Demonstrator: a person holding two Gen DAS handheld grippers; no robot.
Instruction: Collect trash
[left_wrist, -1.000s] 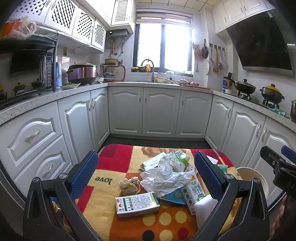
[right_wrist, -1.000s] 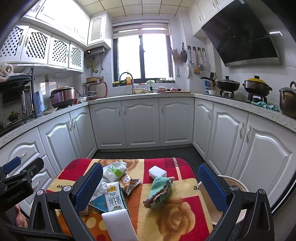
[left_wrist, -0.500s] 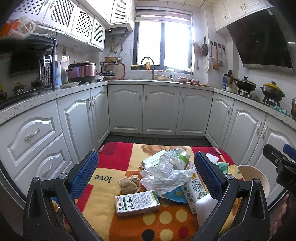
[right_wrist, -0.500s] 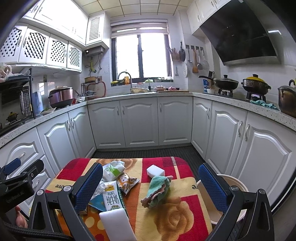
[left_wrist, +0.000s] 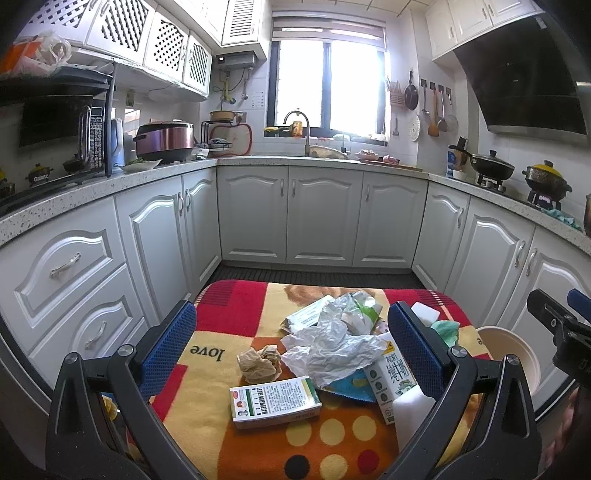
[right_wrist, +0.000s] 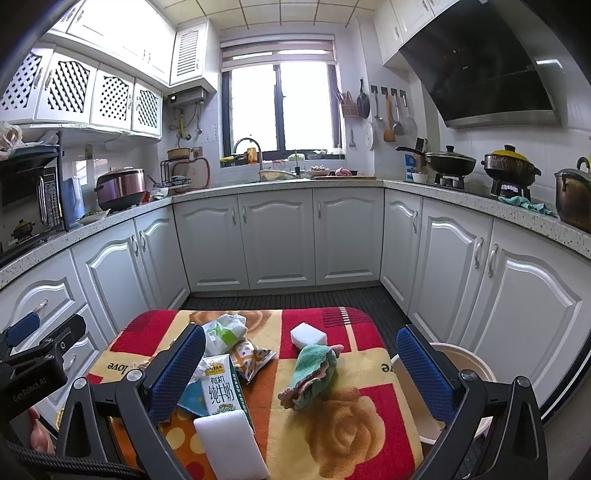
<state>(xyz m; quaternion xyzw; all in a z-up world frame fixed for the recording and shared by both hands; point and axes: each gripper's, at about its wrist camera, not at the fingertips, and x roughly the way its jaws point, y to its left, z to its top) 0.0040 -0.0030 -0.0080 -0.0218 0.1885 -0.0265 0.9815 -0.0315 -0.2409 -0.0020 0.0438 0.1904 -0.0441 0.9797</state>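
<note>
- Both views have crept slightly forward since the earlier frames; nothing on the blanket (left_wrist: 207, 398) has shifted.
- Left gripper (left_wrist: 291, 354) hangs with jaws wide apart above the crumpled plastic (left_wrist: 332, 350), brown paper wad (left_wrist: 258, 363) and flat box (left_wrist: 275, 400).
- Right gripper (right_wrist: 301, 373) is also spread, empty, over the milk carton (right_wrist: 221, 387) and green cloth (right_wrist: 312, 371).
- Beige bin (right_wrist: 465, 363) stands beside the blanket's right edge.

The crumpled white plastic bag (left_wrist: 332, 350) covers most of the blue flat wrapper (left_wrist: 347, 387) beneath it. Behind the bag, a green-and-white packet (left_wrist: 364, 314) is partly concealed. Print on the white rectangular carton (left_wrist: 275, 400) is illegible.
</note>
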